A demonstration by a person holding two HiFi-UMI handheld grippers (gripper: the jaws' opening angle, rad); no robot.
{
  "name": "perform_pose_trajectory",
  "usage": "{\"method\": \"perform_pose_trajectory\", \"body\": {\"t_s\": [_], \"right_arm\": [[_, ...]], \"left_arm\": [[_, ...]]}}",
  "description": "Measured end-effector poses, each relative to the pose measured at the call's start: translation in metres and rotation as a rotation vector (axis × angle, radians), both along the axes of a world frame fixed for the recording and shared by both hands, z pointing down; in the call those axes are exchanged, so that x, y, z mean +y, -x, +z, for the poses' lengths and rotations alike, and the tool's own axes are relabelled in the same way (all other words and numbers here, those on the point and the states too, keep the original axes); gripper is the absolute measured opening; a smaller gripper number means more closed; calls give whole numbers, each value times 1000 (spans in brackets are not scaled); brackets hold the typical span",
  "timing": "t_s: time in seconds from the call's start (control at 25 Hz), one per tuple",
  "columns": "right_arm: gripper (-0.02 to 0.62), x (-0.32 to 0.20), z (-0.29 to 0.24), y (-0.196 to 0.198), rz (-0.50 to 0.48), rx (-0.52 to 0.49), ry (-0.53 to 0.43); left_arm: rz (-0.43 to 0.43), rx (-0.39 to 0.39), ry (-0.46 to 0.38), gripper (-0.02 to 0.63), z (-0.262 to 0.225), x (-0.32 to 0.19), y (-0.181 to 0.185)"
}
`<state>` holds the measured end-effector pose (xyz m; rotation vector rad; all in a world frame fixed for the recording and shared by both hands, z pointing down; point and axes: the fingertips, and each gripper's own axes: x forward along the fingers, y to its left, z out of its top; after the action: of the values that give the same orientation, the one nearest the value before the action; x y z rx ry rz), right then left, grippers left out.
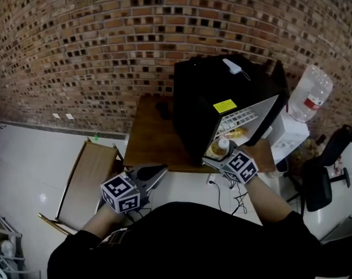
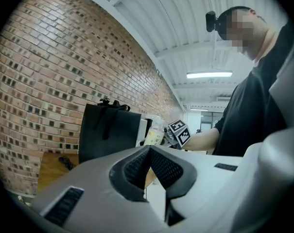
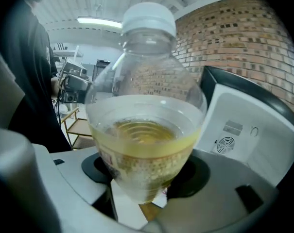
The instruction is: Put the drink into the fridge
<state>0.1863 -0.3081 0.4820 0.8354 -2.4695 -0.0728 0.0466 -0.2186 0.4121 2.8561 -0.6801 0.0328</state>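
The drink is a clear bottle (image 3: 147,130) with a white cap and yellow liquid. My right gripper (image 3: 144,178) is shut on its lower body and holds it upright. In the head view, the bottle (image 1: 221,148) and right gripper (image 1: 225,156) are at the open front of the black fridge (image 1: 202,97). The fridge's door (image 1: 258,120) is swung out to the right, white inside. My left gripper (image 1: 157,173) hangs low at the table's front edge, shut and holding nothing. In the left gripper view, its pads (image 2: 137,166) meet at the tip.
The fridge stands on a wooden table (image 1: 149,138) against a brick wall. A white dispenser (image 1: 291,133) with a large water bottle (image 1: 309,92) is at the right, with a black office chair (image 1: 321,176) near it. A wooden chair (image 1: 88,179) stands at the left.
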Motion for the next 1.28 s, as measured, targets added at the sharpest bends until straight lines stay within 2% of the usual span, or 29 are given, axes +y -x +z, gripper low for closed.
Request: {"method": "perform_pose_trajectory", "body": {"t_s": [0.24,0.44,0.72,0.88,1.28], "right_arm": [[293,-33,9,-111,88,224,-58],[293,-75,14,-178,108,500,-142],[294,-128,32,-214,98,875,-216],[295,-151,48,-215,74,1060,-233],[301,-181,84,-211,27,1297,-209]], "left_arm": [[18,-11,9,-6,3,0,-50],[4,-24,7,-5,-1,4,-66],[-41,-43,9,-6,1,14,-58],[-68,-48,13,-5,0,19,-45],[-125,-55,20,-6,1,31,-23]]}}
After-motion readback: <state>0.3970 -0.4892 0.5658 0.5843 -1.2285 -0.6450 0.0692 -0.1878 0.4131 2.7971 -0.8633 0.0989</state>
